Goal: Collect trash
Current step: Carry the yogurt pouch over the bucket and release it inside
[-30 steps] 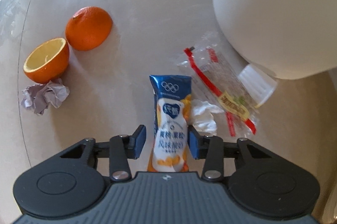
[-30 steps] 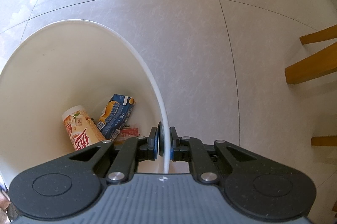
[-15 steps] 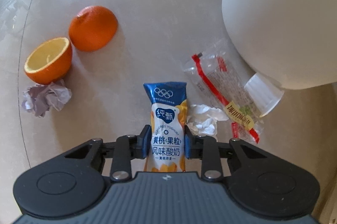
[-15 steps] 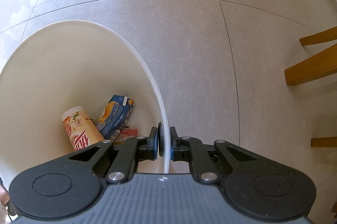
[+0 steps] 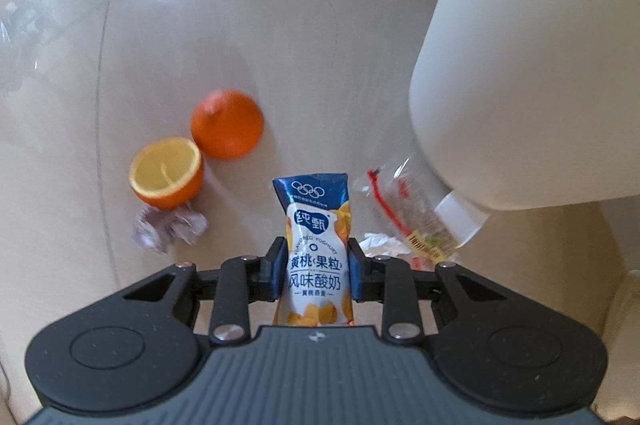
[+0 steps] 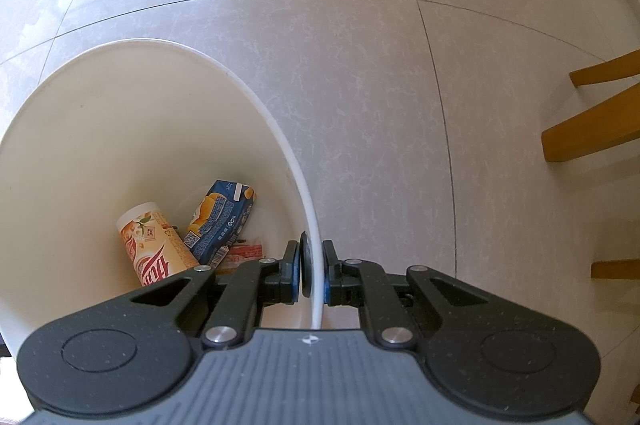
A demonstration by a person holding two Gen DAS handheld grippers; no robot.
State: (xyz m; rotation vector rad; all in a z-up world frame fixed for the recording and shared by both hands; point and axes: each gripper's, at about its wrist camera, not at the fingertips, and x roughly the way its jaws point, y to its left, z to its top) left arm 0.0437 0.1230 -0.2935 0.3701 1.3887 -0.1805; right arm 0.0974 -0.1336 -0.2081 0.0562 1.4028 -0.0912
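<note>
**Inspector:** Left gripper [image 5: 316, 273]?

**Assistant:** Pointing steeply down, clamped on the yoghurt pouch [image 5: 316, 249], which is held clear of the floor [image 5: 280, 25].

**Inspector:** Right gripper [image 6: 311, 275]?

**Assistant:** Pointing straight down, pinched on the rim of the white bin [image 6: 120, 129].

**Inspector:** Surroundings?

**Assistant:** On the floor: two orange halves [image 5: 166, 173], crumpled paper [image 5: 168, 227], a clear wrapper [image 5: 404, 205] partly under the bin, a white tissue [image 5: 382, 243]. Inside the bin: a cup [image 6: 154, 243] and a blue carton [image 6: 220, 223].

**Inspector:** Obscured?

**Assistant:** Floor items are blurred; the pouch's lower end is cut off.
</note>
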